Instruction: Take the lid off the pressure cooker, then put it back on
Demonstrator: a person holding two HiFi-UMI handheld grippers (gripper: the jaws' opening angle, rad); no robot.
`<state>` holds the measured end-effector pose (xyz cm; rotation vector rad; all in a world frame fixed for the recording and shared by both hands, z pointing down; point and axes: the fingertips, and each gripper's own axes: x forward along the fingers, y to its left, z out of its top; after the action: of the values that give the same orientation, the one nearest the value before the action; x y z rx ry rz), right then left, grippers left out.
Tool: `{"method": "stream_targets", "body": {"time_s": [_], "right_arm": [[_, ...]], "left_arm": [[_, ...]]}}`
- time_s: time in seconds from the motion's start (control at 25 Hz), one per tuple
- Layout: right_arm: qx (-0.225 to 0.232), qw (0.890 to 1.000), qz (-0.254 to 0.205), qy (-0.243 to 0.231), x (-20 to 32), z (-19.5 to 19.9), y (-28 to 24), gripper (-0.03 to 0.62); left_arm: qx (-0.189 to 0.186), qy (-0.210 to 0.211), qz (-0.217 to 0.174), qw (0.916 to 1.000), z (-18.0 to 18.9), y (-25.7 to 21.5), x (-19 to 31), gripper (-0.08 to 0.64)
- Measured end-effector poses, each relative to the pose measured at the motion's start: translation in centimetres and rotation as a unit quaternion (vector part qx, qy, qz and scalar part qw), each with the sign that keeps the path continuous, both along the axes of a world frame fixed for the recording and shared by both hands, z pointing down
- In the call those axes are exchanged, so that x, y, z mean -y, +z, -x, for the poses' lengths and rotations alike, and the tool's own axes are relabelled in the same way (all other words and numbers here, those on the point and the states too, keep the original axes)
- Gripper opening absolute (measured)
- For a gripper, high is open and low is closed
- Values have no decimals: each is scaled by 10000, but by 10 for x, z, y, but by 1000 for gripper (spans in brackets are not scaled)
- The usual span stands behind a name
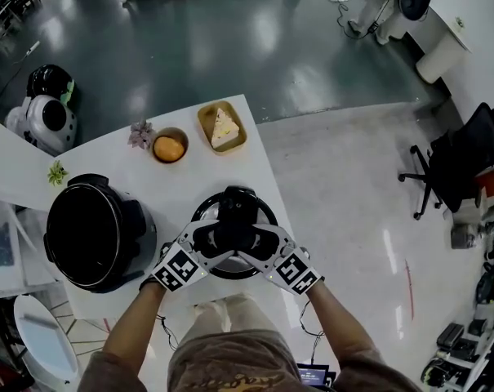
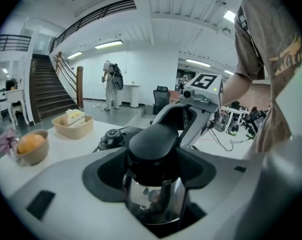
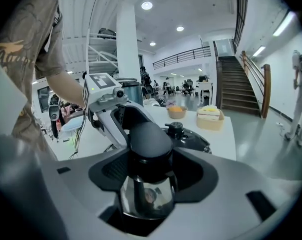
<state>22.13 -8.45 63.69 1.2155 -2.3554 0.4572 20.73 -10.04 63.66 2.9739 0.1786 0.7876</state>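
Well to the left on the white bench (image 1: 189,182), the pressure cooker (image 1: 95,235) stands open and dark inside, seen whole only in the head view. Its lid (image 1: 259,211) is off it and lies flat on the bench at the cooker's 3 o'clock, close to the bench's right edge. The left gripper (image 1: 207,243) points in from the lid's 7 o'clock and the right gripper (image 1: 263,245) from 5 o'clock; both meet at the black handle (image 1: 234,225). From above, the jaws merge with the handle. The gripper views settle it: each pair of jaws stands wide apart with the handle between them, and no pad visibly presses on it. Those views also show the shiny metal stem (image 2: 153,199) under the handle and the lid's valve (image 3: 174,129), which are hard to pick out from above. At the lid's 11 o'clock sits a bowl (image 1: 154,147) holding an orange (image 1: 170,149), and at 12 o'clock a tray (image 1: 204,114) with cake (image 1: 224,127).
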Motion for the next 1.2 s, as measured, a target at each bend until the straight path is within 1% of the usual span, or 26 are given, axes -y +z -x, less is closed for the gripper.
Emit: {"method": "stream_targets", "body": {"time_s": [0.16,0.4,0.56,0.84,1.2], "right_arm": [[-35,10000,-14,-33,0,0,1,250],[-2,10000,-55,1,1,0,0,252],[104,9999,-58,-9,-1,2,-12,250],[-42,9998,-208,61,-9,7,-51,252],[-197,9991,-350,150,-19,25,-125,252]], "left_arm": [[104,115,-96,9998,1,4,0,291],[108,121,0,9999,0,1,0,284],[53,88,84,9999,2,-11,-2,282],[-93,129,-85,9998,6,-50,-10,282],[-250,168,-218,9993,24,-123,-20,282]]}}
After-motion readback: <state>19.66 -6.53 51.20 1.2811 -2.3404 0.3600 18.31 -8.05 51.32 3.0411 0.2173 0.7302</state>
